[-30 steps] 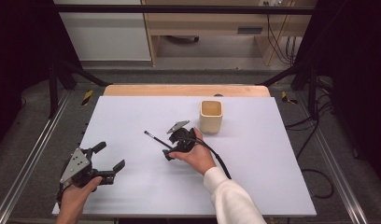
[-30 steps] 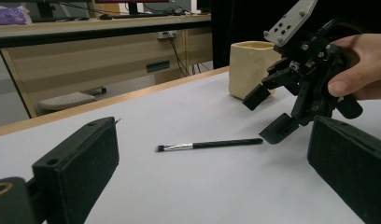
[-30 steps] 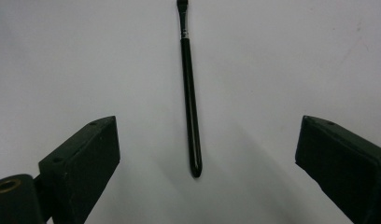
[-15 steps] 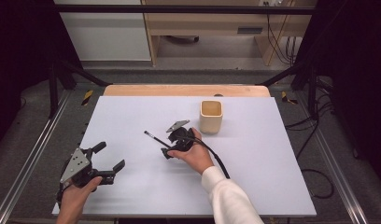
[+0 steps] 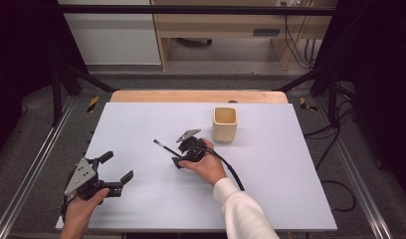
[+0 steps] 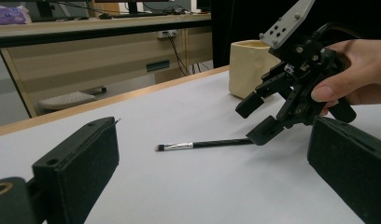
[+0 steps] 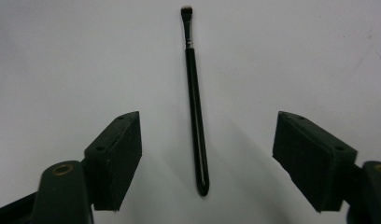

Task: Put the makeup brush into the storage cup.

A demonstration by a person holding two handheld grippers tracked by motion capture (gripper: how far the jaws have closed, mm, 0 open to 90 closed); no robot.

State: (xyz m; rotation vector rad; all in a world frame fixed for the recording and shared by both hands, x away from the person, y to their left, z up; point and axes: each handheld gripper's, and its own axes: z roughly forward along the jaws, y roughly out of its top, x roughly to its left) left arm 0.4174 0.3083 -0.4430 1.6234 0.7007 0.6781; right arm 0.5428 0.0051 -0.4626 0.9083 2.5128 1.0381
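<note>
Near left of the counter (image 5: 290, 199): left gripper (image 5: 116, 169) rests low in the hand, jaws spread wide w/ nothing between them, pointing toward the middle.

Mid counter: right gripper (image 5: 177, 160) sits over the butt end of a thin black brush (image 5: 163, 147), which lies flat on the white surface, bristle tip aimed far-left. In the right gripper view the brush (image 7: 195, 116) runs straight up the gap, clear of both pads, so it's released, not clamped yet. In the left gripper view one of its jaws looks to be touching the counter at the handle end (image 6: 212, 143).

Far right of it: a cream cup (image 5: 225, 124), upright, well apart from the brush.

Step, as I read it: the grasp on the brush, prob. to drop it in the cup. Next move needs the jaws to finish closing square on the handle w/o rolling it, then a lift.

Vs. the earlier frames: the right jaws have just been closing, brush between them but untouched. Both hands, the brush & the cup sit where they were.
</note>
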